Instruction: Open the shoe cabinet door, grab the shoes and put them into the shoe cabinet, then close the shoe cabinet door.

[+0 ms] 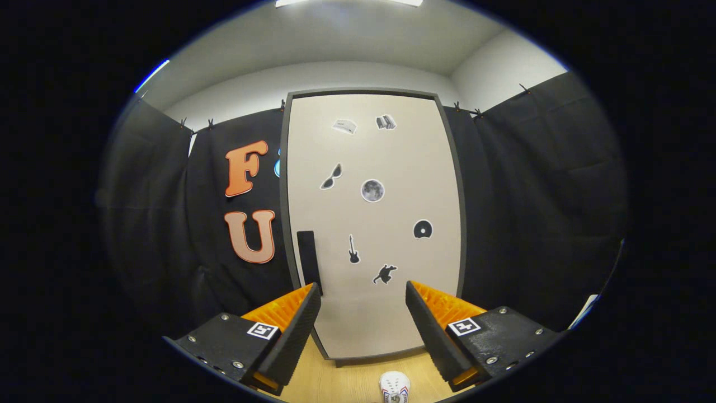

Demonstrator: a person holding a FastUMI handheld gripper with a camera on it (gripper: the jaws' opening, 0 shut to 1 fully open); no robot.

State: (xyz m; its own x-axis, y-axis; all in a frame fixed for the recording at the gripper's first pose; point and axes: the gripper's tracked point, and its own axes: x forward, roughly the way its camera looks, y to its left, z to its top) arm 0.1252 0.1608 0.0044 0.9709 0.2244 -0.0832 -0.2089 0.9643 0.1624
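Shoe cabinet's tall cream door with the dark frame stands closed straight ahead of us, its black vertical handle just above the left finger. We hold the gripper with fingers wide apart and empty, squared to the door. A white shoe waits on the wooden floor between them, with room for swinging the door.

The gripper has its fingers spread wide apart, with nothing between them. Beyond them, in the centre of the frame, stands the shoe cabinet door, closed, with a dark handle at its lower left. A white shoe lies on the wooden floor at the bottom centre.
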